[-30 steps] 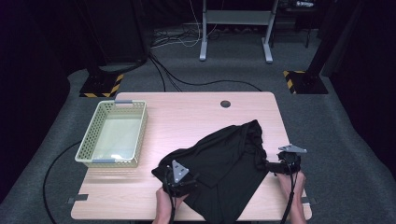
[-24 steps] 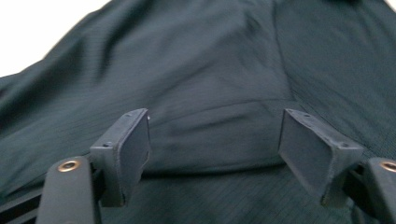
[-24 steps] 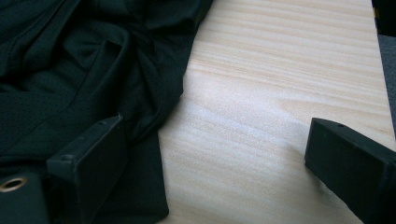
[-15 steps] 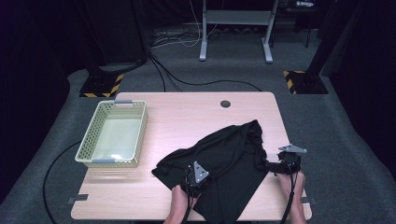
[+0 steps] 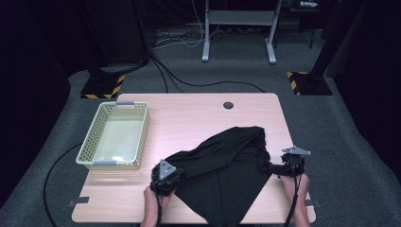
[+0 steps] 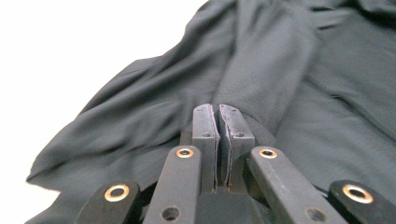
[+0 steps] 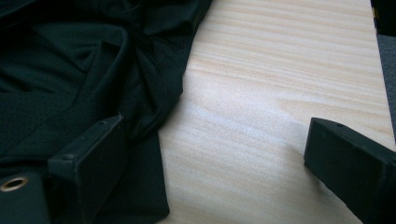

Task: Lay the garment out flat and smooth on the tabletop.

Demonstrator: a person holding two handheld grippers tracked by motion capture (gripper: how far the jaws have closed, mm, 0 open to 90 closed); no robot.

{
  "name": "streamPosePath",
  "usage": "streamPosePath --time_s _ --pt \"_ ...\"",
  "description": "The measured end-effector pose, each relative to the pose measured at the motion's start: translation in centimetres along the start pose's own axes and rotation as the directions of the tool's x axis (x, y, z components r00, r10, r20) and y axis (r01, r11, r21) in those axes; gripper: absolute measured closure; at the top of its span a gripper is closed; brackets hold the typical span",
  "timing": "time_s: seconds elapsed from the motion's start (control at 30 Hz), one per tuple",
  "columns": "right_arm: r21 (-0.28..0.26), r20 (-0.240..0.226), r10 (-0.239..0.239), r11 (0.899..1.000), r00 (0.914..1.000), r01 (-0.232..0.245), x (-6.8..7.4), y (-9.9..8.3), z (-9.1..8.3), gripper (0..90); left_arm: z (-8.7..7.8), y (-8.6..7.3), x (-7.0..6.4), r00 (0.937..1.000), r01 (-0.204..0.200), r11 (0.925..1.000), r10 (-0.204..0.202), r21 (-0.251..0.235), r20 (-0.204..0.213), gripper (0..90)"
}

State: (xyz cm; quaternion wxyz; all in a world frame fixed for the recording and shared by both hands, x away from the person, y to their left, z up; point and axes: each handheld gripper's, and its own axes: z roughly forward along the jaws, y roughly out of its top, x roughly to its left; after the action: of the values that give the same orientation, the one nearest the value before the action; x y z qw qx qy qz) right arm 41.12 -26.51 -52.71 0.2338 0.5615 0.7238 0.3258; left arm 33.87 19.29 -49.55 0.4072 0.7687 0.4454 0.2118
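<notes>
A black garment (image 5: pixel 227 170) lies crumpled on the right half of the wooden table (image 5: pixel 189 118), its lower edge hanging toward the front. My left gripper (image 5: pixel 173 174) sits at the garment's left end. In the left gripper view its jaws are pressed together (image 6: pixel 218 123), with a fold of the black garment (image 6: pixel 261 79) running up from their tips. My right gripper (image 5: pixel 274 167) rests at the garment's right edge and is open (image 7: pixel 215 128). One of its fingers (image 7: pixel 93 149) lies on the black garment (image 7: pixel 60 74); the other stands on bare wood.
A pale green mesh basket (image 5: pixel 90 142) stands empty at the table's left side. A round cable hole (image 5: pixel 228 105) is near the far edge. Bare wood (image 7: pixel 280 70) extends to the right of the garment up to the table edge.
My left gripper first slid right over the garment, then came back left to the garment's left end. The right gripper has stayed in place.
</notes>
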Motion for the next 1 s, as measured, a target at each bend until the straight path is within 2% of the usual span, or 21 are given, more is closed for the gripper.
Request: streamPosePath --time_s 0.03,0.1,0.2,0.27,0.33,0.4,0.5,0.6,0.67,0.73,0.83,0.87,0.93,1.0 --pt "0.0 0.0 0.0 1.0 1.0 0.0 0.0 0.0 0.0 5.5 -0.5 -0.3 1.2 0.9994 0.014 0.9999 -0.014 0.006 -0.033 85.8" --pt "0.0 0.001 0.001 1.0 1.0 -0.001 0.0 0.0 0.0 5.5 -1.0 -0.7 3.1 0.9966 0.042 0.9991 -0.041 0.011 -0.071 85.8" --pt "0.0 0.002 0.002 1.0 1.0 -0.002 0.0 0.0 0.0 5.5 -1.5 -1.6 6.2 0.9856 0.101 0.9946 -0.097 0.023 -0.139 85.7" --pt "0.0 0.002 0.002 1.0 1.0 -0.002 0.0 0.0 0.0 5.5 -1.6 -1.9 7.3 0.9798 0.126 0.9916 -0.121 0.027 -0.159 85.6" --pt "0.0 0.003 0.003 1.0 1.0 -0.003 0.0 0.0 0.0 5.5 -1.5 -2.1 7.8 0.976 0.143 0.9894 -0.137 0.024 -0.169 84.7" --pt "0.0 0.004 0.004 1.0 1.0 -0.004 0.0 0.0 0.0 5.5 -1.5 -2.2 7.4 0.9736 0.148 0.9888 -0.143 0.017 -0.178 78.7" --pt "0.0 0.004 0.003 1.0 1.0 -0.003 0.0 0.0 0.0 5.8 -1.8 -2.2 6.6 0.9717 0.156 0.9877 -0.155 -0.006 -0.178 62.0" --pt "-0.002 0.001 0.004 1.0 1.0 -0.004 0.0 0.0 -0.1 7.2 -2.4 -2.0 5.4 0.9725 0.151 0.9869 -0.159 -0.056 -0.171 52.1" --pt "-0.017 -0.004 0.003 1.0 1.0 -0.003 0.0 -0.1 -0.2 10.6 -2.9 -1.9 4.4 0.9765 0.133 0.9872 -0.146 -0.088 -0.159 48.6" --pt "-0.046 0.008 0.001 0.999 1.0 -0.001 0.4 -0.2 -0.7 12.6 -3.1 -1.6 3.4 0.9823 0.123 0.9858 -0.137 -0.115 -0.128 47.3" --pt "-0.116 0.005 -0.019 0.993 0.9998 0.02 1.8 0.1 -1.9 15.8 -2.3 -1.2 1.3 0.9942 0.063 0.9937 -0.071 -0.092 -0.081 46.2" --pt "-0.143 0.001 -0.04 0.989 0.9992 0.039 2.5 0.3 -2.3 17.4 -1.8 -1.1 0.6 0.9969 0.049 0.9953 -0.054 -0.083 -0.057 45.9" --pt "-0.187 -0.01 -0.093 0.978 0.9956 0.089 4.4 0.9 -2.8 20.3 -0.5 -0.9 -0.7 0.9995 0.014 0.9982 -0.016 -0.058 -0.027 45.6" --pt "-0.203 -0.039 -0.148 0.97 0.9882 0.138 6.1 1.7 -2.8 22.5 1.2 -0.6 -1.7 0.9999 -0.012 0.9995 0.012 -0.03 -0.001 44.6"
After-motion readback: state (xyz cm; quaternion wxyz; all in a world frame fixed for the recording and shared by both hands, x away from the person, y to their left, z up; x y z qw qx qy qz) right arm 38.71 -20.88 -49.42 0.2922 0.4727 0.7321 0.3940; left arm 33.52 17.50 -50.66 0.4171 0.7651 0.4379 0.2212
